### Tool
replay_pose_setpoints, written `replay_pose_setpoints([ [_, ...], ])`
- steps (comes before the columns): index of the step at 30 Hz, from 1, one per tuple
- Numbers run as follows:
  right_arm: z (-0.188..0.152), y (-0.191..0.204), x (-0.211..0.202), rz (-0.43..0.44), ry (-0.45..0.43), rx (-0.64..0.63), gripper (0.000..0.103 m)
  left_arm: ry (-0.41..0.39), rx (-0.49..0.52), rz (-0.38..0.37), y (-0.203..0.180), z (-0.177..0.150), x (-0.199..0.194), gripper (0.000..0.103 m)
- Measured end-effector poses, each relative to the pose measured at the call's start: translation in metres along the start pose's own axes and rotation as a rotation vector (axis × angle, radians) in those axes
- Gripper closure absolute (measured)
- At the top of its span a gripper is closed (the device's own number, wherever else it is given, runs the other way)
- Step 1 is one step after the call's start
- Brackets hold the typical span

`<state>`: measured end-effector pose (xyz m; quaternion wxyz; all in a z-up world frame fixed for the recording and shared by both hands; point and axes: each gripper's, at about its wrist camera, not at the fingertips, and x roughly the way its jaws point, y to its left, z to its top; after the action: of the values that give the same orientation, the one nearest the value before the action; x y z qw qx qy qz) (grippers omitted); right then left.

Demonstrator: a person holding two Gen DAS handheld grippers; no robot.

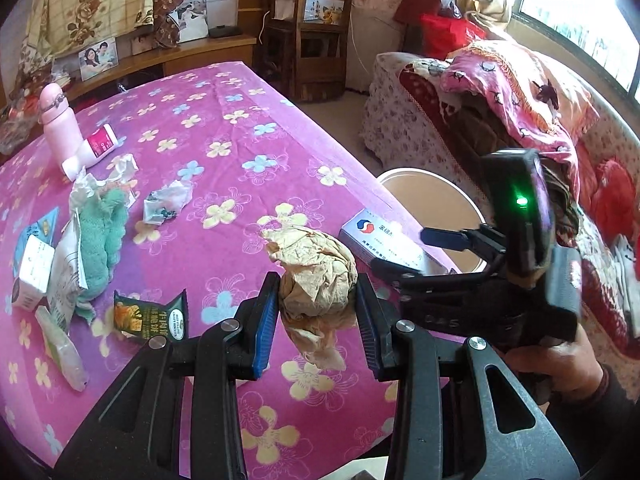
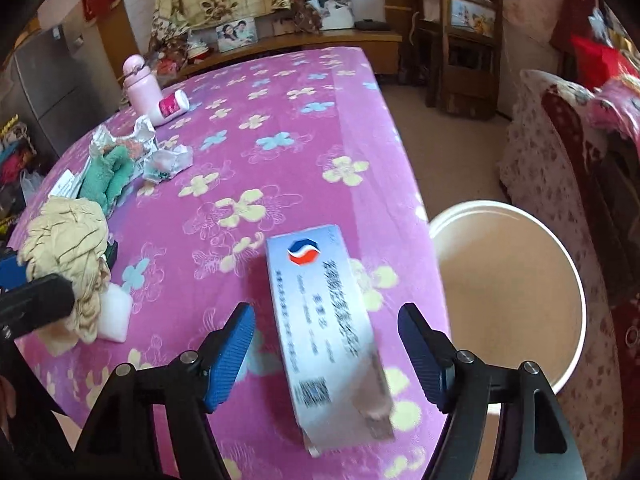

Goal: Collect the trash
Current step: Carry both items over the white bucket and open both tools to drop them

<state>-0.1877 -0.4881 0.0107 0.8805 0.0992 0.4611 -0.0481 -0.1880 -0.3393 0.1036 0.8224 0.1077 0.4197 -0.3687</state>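
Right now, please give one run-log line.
left gripper: shut on crumpled paper | right gripper: open around box | bucket: beside table

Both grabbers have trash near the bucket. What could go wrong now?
1. The white medicine box sits between the open right hand-held gripper pads, ungripped, near the table edge. It might miss the bucket.
2. The left hand-held gripper pinches the crumpled tan paper, a loose tail dangling; it might slip out.
3. The two grippers are close together and could bump.

Bright daylight from blown-out window [image 1: 592,20], soft shadows; fisheye-bent edges, dark corners, slight motion blur
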Motion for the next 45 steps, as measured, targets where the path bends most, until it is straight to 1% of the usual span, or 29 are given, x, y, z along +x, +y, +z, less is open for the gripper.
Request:
replay_pose_setpoints([
  [1,0.000,0.001,0.006,-0.006,0.005,-0.007,0.040,0.002,0.000,0.001,-0.001,0.001,0.001,0.068],
  [2,-0.002,0.000,0.010,-0.009,0.010,-0.009,0.054,0.005,0.001,0.003,-0.002,0.003,0.003,0.068],
  [3,-0.002,-0.001,0.010,-0.015,0.000,-0.010,0.056,0.007,0.002,0.003,-0.003,0.004,0.005,0.068],
  [5,-0.002,-0.011,0.000,0.016,-0.031,0.029,0.058,0.016,0.003,-0.001,-0.008,0.008,0.010,0.068],
  [7,-0.003,-0.024,-0.012,0.004,-0.066,0.053,0.058,0.026,0.007,-0.014,-0.015,0.013,0.017,0.068],
  [9,-0.004,-0.040,-0.021,-0.017,-0.073,0.079,0.058,0.034,0.020,-0.032,-0.028,0.019,0.027,0.068],
  [15,-0.014,-0.098,-0.028,-0.110,-0.059,0.187,0.058,0.071,0.043,-0.090,-0.071,0.039,0.061,0.068],
  [19,-0.021,-0.132,-0.023,-0.158,-0.041,0.252,0.058,0.083,0.056,-0.107,-0.094,0.049,0.082,0.068],
  [22,-0.022,-0.155,-0.011,-0.190,-0.016,0.296,0.058,0.085,0.056,-0.118,-0.106,0.054,0.096,0.067],
  [24,-0.024,-0.166,-0.002,-0.195,0.000,0.322,0.058,0.079,0.046,-0.132,-0.112,0.058,0.106,0.066],
  [26,-0.023,-0.176,0.007,-0.185,0.011,0.356,0.058,0.078,0.025,-0.158,-0.115,0.060,0.114,0.062],
  [27,-0.026,-0.179,0.009,-0.186,0.012,0.373,0.056,0.083,0.002,-0.185,-0.114,0.061,0.120,0.059],
  [29,-0.030,-0.188,0.007,-0.189,0.005,0.418,0.043,0.101,-0.031,-0.223,-0.111,0.062,0.126,0.056],
  [31,-0.034,-0.189,0.001,-0.201,-0.022,0.439,0.039,0.113,-0.058,-0.244,-0.106,0.061,0.128,0.053],
  [34,-0.037,-0.182,-0.002,-0.206,-0.018,0.425,0.039,0.097,-0.072,-0.248,-0.101,0.059,0.123,0.049],
  [38,-0.041,-0.172,-0.007,-0.194,-0.019,0.422,0.039,0.097,-0.092,-0.253,-0.094,0.055,0.117,0.047],
  [40,-0.041,-0.167,-0.011,-0.195,-0.029,0.415,0.039,0.096,-0.090,-0.238,-0.092,0.052,0.113,0.047],
  [43,-0.041,-0.156,-0.018,-0.202,-0.042,0.388,0.038,0.085,-0.075,-0.197,-0.089,0.046,0.107,0.047],
  [45,-0.039,-0.148,-0.023,-0.207,-0.051,0.367,0.038,0.068,-0.062,-0.143,-0.085,0.042,0.100,0.047],
])
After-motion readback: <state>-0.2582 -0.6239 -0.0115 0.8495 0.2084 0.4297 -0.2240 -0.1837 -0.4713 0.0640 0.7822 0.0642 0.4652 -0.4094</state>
